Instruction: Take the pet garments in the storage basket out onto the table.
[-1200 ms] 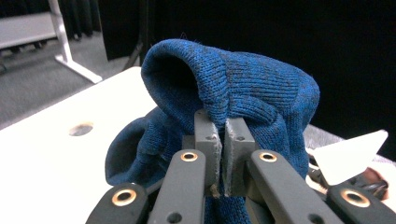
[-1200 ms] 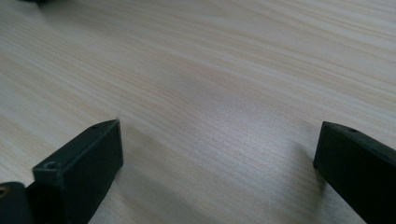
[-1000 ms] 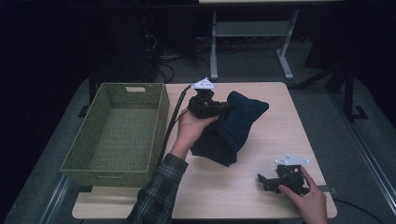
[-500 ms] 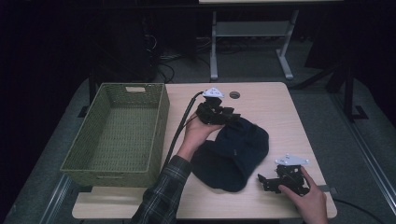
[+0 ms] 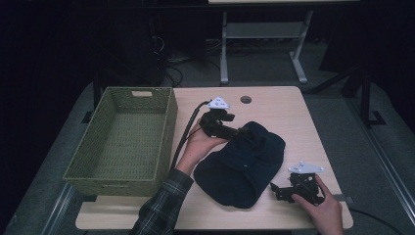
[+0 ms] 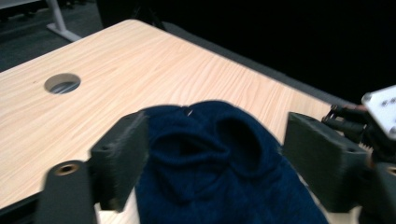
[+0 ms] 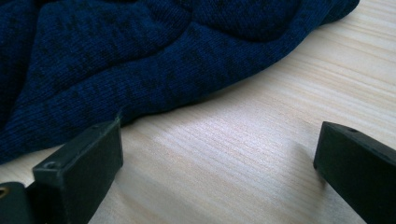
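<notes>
The right gripper (image 5: 280,190) rested low on the bench (image 5: 313,127) at its near right corner, its 2 jaws spread wide with bare wood between them and nothing held. Just ahead of those jaws, in the right gripper view, lay the edge of the dark blue knitted garment (image 7: 154,60), close to the left jaw but not pinched. Farther in, the left gripper (image 6: 219,154) sat at the garment's far end; its jaws had just been opening and stood wide, with a bunched fold of the blue knit between them, the pads not pressing on it. Beyond the left gripper the bench showed a round cable hole (image 6: 62,83). Off to that gripper's left stood the green woven basket (image 5: 122,142).
</notes>
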`<state>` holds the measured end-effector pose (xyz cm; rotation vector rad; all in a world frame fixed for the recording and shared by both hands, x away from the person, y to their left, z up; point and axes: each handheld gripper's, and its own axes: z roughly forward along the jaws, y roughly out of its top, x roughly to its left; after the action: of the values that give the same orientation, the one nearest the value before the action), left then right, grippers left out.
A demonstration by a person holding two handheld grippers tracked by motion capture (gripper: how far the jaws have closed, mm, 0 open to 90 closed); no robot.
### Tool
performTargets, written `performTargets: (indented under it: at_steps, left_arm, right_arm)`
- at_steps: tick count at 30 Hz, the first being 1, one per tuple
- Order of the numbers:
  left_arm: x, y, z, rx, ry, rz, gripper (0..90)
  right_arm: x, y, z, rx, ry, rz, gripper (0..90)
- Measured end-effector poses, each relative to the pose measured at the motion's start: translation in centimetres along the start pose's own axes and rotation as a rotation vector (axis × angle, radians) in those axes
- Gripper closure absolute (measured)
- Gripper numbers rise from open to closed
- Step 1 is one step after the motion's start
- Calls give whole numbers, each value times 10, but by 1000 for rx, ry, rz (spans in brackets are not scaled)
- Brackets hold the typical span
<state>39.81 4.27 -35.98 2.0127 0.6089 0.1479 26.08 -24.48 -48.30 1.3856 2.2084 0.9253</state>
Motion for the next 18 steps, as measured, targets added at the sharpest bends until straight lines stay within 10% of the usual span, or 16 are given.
performTargets:
  at_steps: [18]
  left_arm:
    - [-25, -48, -32, 39, 63, 62, 137]
  right_arm:
    - [0, 0, 0, 0, 0, -4, 10]
